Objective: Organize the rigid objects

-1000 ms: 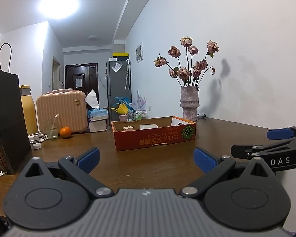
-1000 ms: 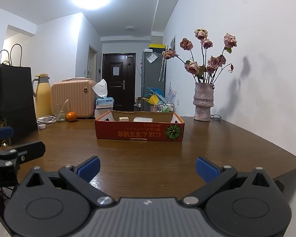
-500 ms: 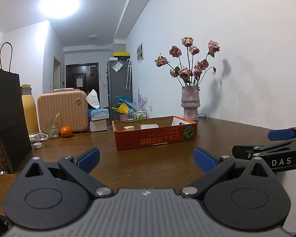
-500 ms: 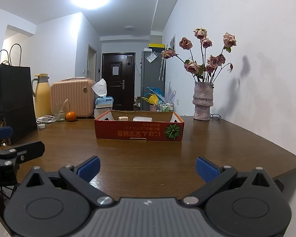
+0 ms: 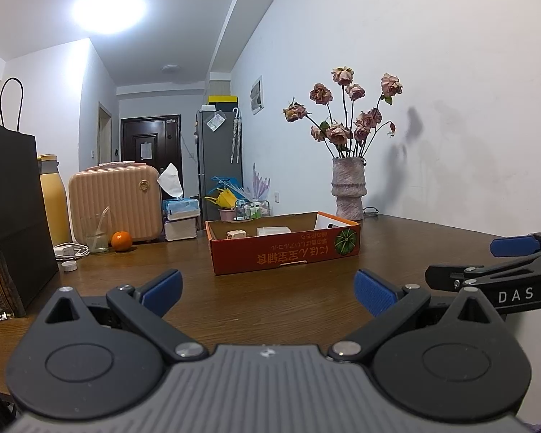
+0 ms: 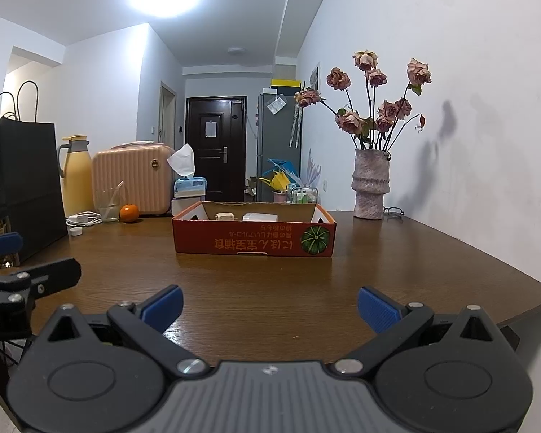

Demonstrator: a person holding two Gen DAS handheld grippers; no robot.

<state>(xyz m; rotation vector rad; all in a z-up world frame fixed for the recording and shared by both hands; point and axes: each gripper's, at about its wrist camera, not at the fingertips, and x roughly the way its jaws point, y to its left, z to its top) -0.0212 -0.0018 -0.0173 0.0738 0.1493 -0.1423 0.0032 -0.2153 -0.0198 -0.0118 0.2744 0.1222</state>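
Observation:
A red cardboard box [image 5: 285,252] stands in the middle of the brown table, also in the right wrist view [image 6: 254,241]. Inside it lie a small beige block [image 5: 235,235] and a white flat box [image 5: 273,231]; both also show in the right wrist view, the beige block [image 6: 224,217] and the white box [image 6: 259,217]. My left gripper [image 5: 267,290] is open and empty, well short of the box. My right gripper [image 6: 269,305] is open and empty, also short of the box. Each gripper shows at the edge of the other's view.
At the back left stand a black paper bag [image 5: 12,216], a yellow flask [image 5: 56,202], a pink case [image 5: 115,204], a glass [image 5: 95,232], an orange [image 5: 121,240], a tissue box [image 5: 180,209] and a white cable [image 5: 70,250]. A vase of dried roses [image 5: 348,195] stands by the wall. The table edge [image 6: 523,306] runs at right.
Both views have shifted only slightly. Both grippers stay open and empty, and nothing on the table has moved.

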